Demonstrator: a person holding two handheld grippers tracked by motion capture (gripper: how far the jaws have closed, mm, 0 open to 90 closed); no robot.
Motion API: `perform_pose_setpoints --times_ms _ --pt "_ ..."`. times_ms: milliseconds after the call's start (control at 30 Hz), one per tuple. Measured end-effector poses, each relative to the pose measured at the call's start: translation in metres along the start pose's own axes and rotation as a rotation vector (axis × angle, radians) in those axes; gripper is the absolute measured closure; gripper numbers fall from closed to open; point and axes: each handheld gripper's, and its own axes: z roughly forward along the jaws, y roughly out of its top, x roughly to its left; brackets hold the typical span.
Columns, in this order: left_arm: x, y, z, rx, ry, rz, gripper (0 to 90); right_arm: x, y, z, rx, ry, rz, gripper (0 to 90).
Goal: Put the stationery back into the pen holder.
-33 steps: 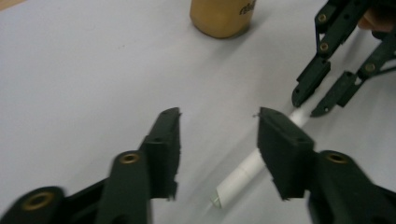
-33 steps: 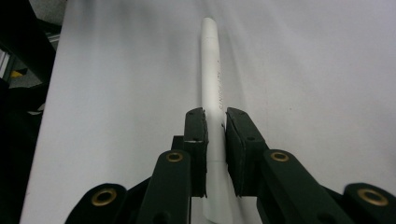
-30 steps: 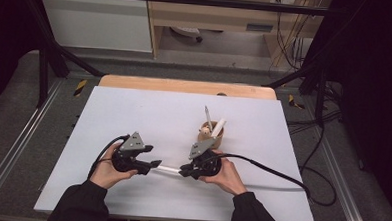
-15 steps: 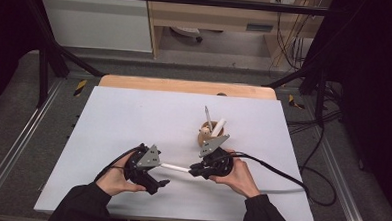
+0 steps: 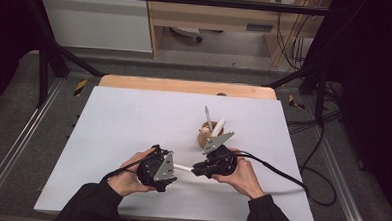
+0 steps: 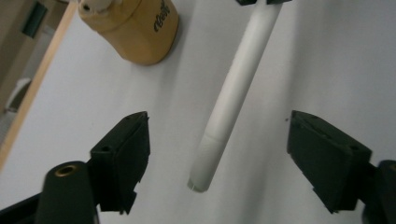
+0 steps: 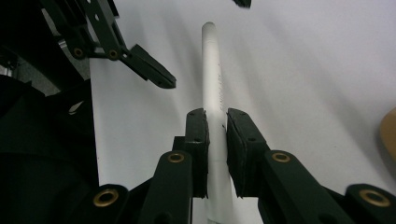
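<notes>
Since the earlier frames both hands have slid toward the lower middle of the high view, and the left gripper (image 5: 174, 168) has turned so its grey plate faces the right gripper (image 5: 197, 169); its jaws have just been opening and then closing a little, with the white pen (image 5: 183, 167) between them but untouched.

In the high view, the two grippers meet just below the centre of the pale, matte table (image 5: 128, 117), with a short stretch of the pen bridging them. Right behind the right gripper stands a tan, rounded wooden holder (image 5: 204, 136) with a grey pencil-like stick (image 5: 208, 118) and a white tube (image 5: 218, 126) leaning out of it. A strip of bare wood edges the table's far side.

In the left gripper view, the black, blocky jaws stand wide at lower left and lower right. The pen (image 6: 233, 91), a smooth, round white tube with a faint seam near its blunt end, runs from the top centre down between them, touching neither pad. The holder (image 6: 135, 28) fills the upper left, glossy yellow-brown, with dark printed lettering too cut off to read.

In the right gripper view, the jaws are clamped on the pen (image 7: 212, 84), its barrel rising from the pads toward the top centre. The left gripper's (image 7: 198, 42) dark linkage and one jaw tip sit upper left, another tip at the top edge.
</notes>
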Motion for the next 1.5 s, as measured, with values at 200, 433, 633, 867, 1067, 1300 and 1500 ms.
perform_pose_setpoints --times_ms 200,433,633,867,1067,1300,1500 --pt "-0.005 0.014 0.007 0.002 0.043 0.141 39.9 0.000 0.002 -0.002 0.003 -0.006 0.028 79.4" --pt "-0.012 0.020 0.017 0.000 0.055 0.217 54.6 -0.001 0.002 -0.002 0.005 -0.016 0.057 79.4" --pt "-0.018 0.024 0.023 0.007 0.074 0.290 64.7 -0.001 0.002 -0.003 0.010 -0.018 0.067 79.4" --pt "-0.021 0.027 0.025 0.008 0.100 0.328 70.5 0.000 0.002 -0.002 0.018 -0.027 0.071 79.4" --pt "-0.021 0.030 0.024 0.002 0.109 0.335 73.9 0.000 0.002 -0.001 0.016 -0.029 0.074 79.4" --pt "-0.023 0.032 0.024 0.007 0.111 0.347 77.2 0.000 0.002 0.001 0.016 -0.032 0.075 79.4" --pt "-0.023 0.032 0.024 -0.001 0.113 0.327 77.6 0.000 0.001 0.000 0.005 -0.036 0.081 78.8"
